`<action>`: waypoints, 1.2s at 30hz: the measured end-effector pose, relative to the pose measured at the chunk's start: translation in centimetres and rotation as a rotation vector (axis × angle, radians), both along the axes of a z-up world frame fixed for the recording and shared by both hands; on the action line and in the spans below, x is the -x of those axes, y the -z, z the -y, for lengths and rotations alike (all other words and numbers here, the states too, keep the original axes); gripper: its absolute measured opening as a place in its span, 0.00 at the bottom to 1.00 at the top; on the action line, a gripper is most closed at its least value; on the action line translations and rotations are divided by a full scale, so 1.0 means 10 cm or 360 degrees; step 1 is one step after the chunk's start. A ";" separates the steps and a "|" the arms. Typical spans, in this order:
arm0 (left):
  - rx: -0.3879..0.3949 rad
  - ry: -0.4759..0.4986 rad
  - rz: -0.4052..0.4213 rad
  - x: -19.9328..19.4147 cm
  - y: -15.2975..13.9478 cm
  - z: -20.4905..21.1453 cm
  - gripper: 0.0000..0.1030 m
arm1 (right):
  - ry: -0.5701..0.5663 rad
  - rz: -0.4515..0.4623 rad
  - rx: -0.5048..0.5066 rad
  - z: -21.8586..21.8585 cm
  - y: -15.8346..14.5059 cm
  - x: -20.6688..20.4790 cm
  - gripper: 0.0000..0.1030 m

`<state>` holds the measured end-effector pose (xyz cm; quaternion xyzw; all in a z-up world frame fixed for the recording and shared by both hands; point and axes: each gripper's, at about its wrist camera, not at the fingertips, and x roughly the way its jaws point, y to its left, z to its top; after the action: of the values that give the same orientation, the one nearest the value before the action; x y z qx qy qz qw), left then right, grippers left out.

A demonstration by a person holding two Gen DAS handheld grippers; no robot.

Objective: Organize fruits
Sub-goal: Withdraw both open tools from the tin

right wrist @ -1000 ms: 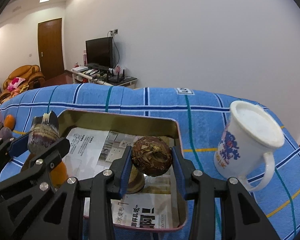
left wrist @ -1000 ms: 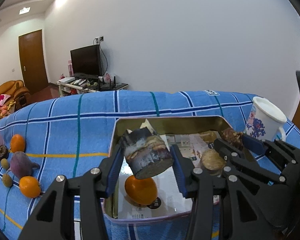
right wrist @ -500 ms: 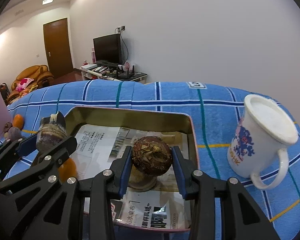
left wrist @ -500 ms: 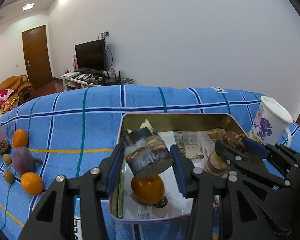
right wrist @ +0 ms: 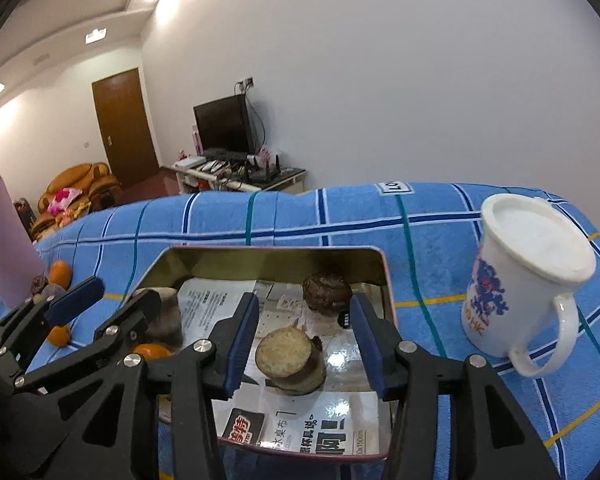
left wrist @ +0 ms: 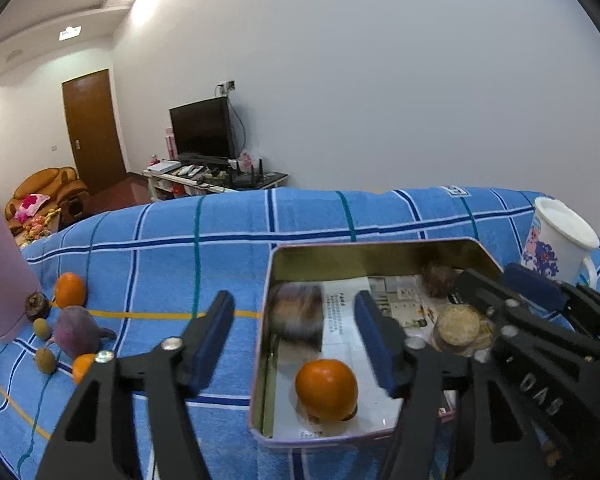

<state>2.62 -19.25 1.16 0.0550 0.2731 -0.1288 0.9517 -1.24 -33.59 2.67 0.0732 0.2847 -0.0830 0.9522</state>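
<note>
Over the shallow gold metal tin (left wrist: 380,246) lined with newspaper, both the left tongs (left wrist: 296,340) and right tongs (right wrist: 304,338) are spread wide, holding nothing. The dark cut root chunk (left wrist: 298,316) and round brown root (right wrist: 327,294) lie inside with the orange fruit (left wrist: 326,389), probably to keep them together.

Both of them are spread wide right now, nothing pinched in either one. The left hand-held gripper (left wrist: 294,340) has its blue-padded fingers (left wrist: 211,338) well apart, pointing forward and tilted down a bit. The black scissor-style linkages fan out toward the camera. In the right wrist view the right hand-held gripper (right wrist: 303,344) looks the same: fingers (right wrist: 242,338) parted, blue pads facing each other across an open gap, angled slightly downward. The two sit side by side, close together. Each one's linkage pokes into the other's camera view, the right one showing at the right edge of the left view.
</note>
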 end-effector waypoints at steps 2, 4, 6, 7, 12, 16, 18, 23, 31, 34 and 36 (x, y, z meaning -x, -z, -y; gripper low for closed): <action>0.0014 -0.0015 0.0011 0.01 -0.01 -0.03 0.79 | 0.0025 0.0030 -0.0035 0.05 -0.03 0.01 0.50; 0.0023 -0.0028 0.0034 0.02 -0.04 -0.06 0.84 | 0.0058 0.0073 -0.0056 0.09 -0.06 0.05 0.58; 0.0020 -0.0034 0.0054 0.04 -0.05 -0.09 0.99 | 0.0101 0.0128 -0.0058 0.11 -0.09 0.10 0.68; 0.0018 -0.0036 0.0072 0.06 -0.06 -0.09 1.00 | 0.0101 0.0158 -0.0074 0.12 -0.12 0.12 0.76; -0.0033 -0.0022 0.0130 0.16 -0.08 -0.08 1.00 | 0.0120 0.0256 -0.0032 0.04 -0.18 0.19 0.79; -0.0055 -0.0043 0.0144 0.20 -0.08 -0.11 1.00 | 0.0150 0.0263 0.0036 -0.01 -0.19 0.22 0.79; -0.0050 -0.0059 0.0141 0.19 -0.09 -0.15 1.00 | 0.0164 0.0283 0.0050 -0.01 -0.19 0.25 0.79; -0.0034 -0.0095 0.0128 0.19 -0.08 -0.27 1.00 | 0.0218 0.0344 0.0058 0.00 -0.21 0.32 0.79; -0.0035 -0.0161 0.0139 0.21 -0.08 -0.45 1.00 | 0.0256 0.0386 0.0033 -0.01 -0.20 0.37 0.79; -0.0041 -0.0186 0.0155 0.23 -0.08 -0.51 1.00 | 0.0269 0.0406 0.0054 -0.03 -0.19 0.38 0.79; -0.0072 -0.0202 0.0188 0.26 -0.08 -0.54 1.00 | 0.0275 0.0411 0.0065 -0.05 -0.18 0.39 0.79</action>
<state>0.06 -13.89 1.93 0.0667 0.2224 -0.0583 0.9709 -5.15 -33.13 4.52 0.0880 0.1509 -0.1603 0.9715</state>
